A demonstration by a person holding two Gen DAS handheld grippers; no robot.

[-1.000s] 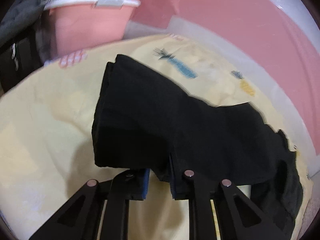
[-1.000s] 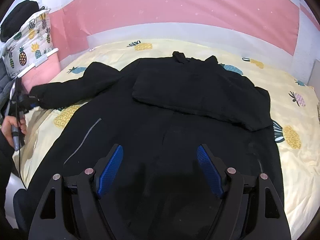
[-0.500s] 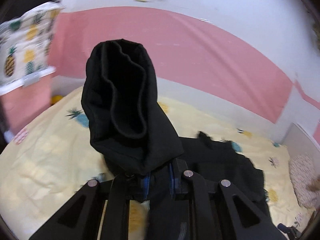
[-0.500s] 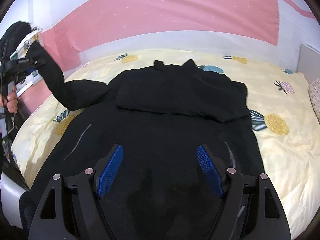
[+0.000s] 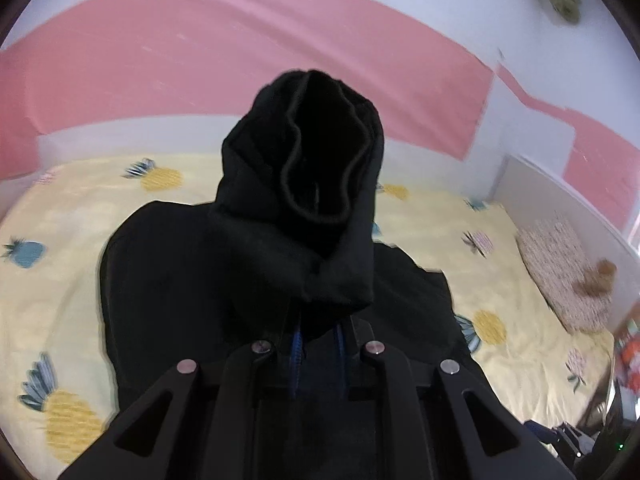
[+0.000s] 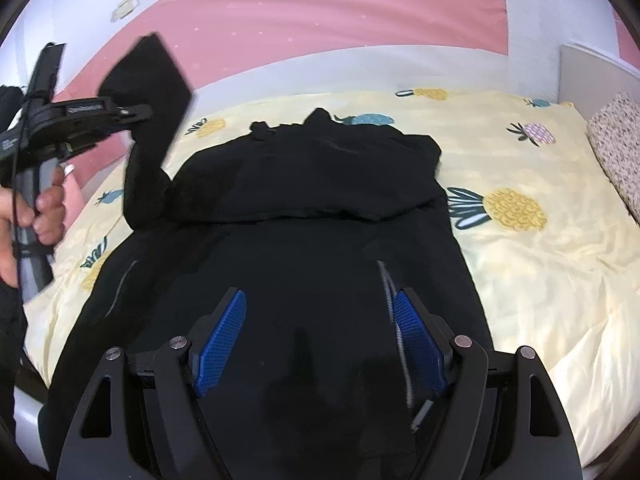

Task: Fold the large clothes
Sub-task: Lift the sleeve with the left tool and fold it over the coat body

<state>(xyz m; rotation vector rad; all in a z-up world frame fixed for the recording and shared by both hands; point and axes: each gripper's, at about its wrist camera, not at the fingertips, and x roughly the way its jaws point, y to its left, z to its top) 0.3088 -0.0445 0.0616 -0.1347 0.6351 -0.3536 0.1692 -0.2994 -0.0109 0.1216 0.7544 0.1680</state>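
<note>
You now have the left sleeve's cuff up off the bed and swinging in over the body of the black jacket; a second ago that sleeve lay stretched out flat on the pineapple-print sheet, off to the side of the garment. Your left gripper is clamped tight on the cuff fabric, its blue pads nearly together with cloth bunched between them, and the open mouth of the cuff stands up just ahead of the fingertips, blocking most of that camera's view. Seen from the right wrist view, your left hand carries that tool high at the far left of the right tongs, with the sleeve hanging from it down to the shoulder. The jacket lies spread on the bed directly ahead of and under your right gripper, whose jaws stand wide apart and hold nothing, hovering over the lower hem area. The other sleeve already appears folded across the chest, ahead of the right tongs. That suggests this sleeve is the second one to cross, so you likely need to carry it further over the chest and lay it flat before letting go. Watch for the cuff dragging the shoulder out of line.
</note>
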